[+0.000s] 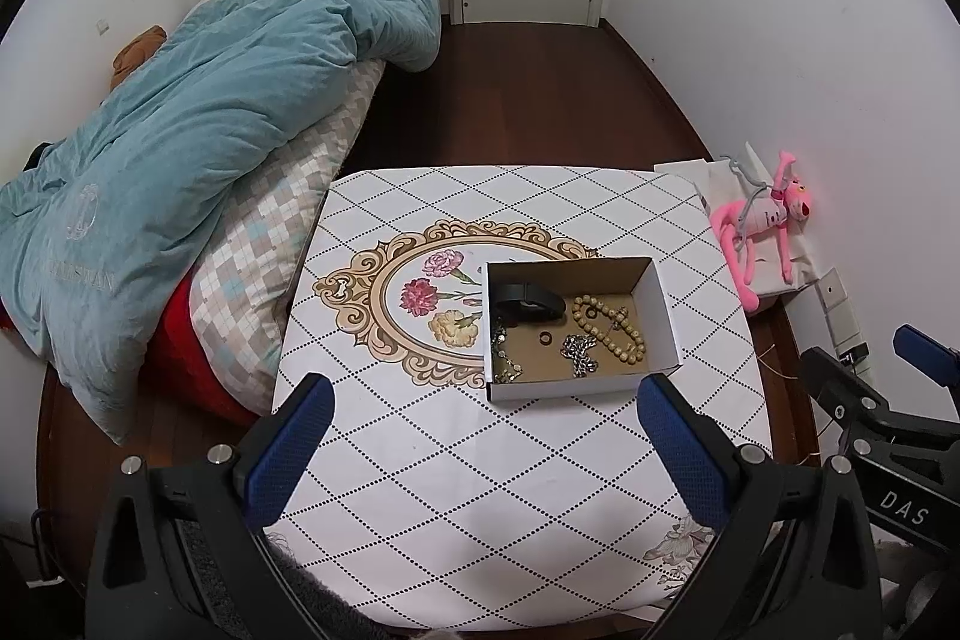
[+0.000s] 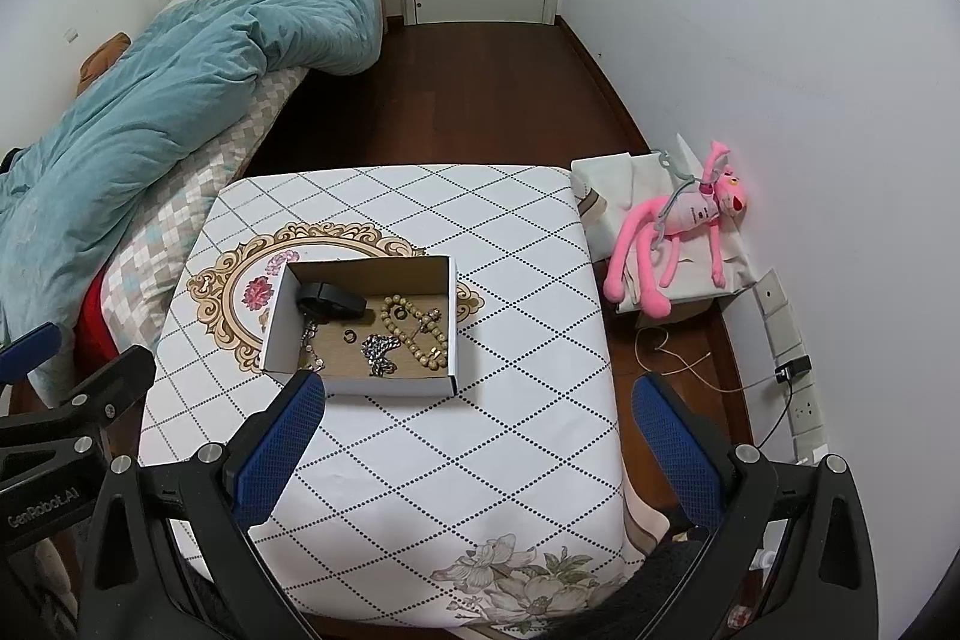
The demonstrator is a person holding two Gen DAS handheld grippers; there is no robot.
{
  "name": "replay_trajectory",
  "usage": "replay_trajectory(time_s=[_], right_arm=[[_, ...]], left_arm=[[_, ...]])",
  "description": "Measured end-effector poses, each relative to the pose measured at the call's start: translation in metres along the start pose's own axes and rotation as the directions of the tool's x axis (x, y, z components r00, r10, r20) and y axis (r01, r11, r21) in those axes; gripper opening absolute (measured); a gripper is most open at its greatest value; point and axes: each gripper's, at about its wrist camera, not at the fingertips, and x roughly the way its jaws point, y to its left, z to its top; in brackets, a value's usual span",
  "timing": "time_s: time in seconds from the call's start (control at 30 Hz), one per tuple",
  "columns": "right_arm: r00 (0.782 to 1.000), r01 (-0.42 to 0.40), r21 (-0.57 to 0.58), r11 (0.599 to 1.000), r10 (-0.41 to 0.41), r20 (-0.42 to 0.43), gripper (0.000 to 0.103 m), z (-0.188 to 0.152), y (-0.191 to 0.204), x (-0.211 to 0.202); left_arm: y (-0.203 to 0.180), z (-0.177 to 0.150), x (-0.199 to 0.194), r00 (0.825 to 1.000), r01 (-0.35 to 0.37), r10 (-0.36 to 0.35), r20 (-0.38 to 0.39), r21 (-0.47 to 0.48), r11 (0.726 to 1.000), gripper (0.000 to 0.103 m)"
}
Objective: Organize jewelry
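- Left tongs (image 1: pixel 483 436) and right tongs (image 2: pixel 477 433) both hang wide and empty, just short of the near wall of the cardboard box (image 1: pixel 663 307), which sits on the table (image 1: pixel 420 460).
- Judged step: reach in for one piece. Come down over the box's near wall, narrow the tongs first — the pieces lie close together.
- In the box, counted: one bead bracelet (image 1: pixel 609 328), one black band (image 1: pixel 528 307), one small ring (image 1: pixel 545 337), one silver chain (image 1: pixel 579 353), one thin chain (image 1: pixel 504 358) along the left wall.

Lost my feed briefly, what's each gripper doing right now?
Left gripper: open, holding nothing.
Right gripper: open, holding nothing.
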Motion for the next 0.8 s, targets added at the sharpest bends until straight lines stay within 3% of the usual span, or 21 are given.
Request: replay_trajectory(time_s=[0.8], right_arm=[[1.0, 0.002, -0.003, 1.0, -0.002, 0.001, 0.103, 0.0008, -0.0001, -0.0005]], left_arm=[[0.003, -0.0024, 0.001, 1.0, 0.009, -0.009, -0.006, -0.003, 1.0, 0.103]])
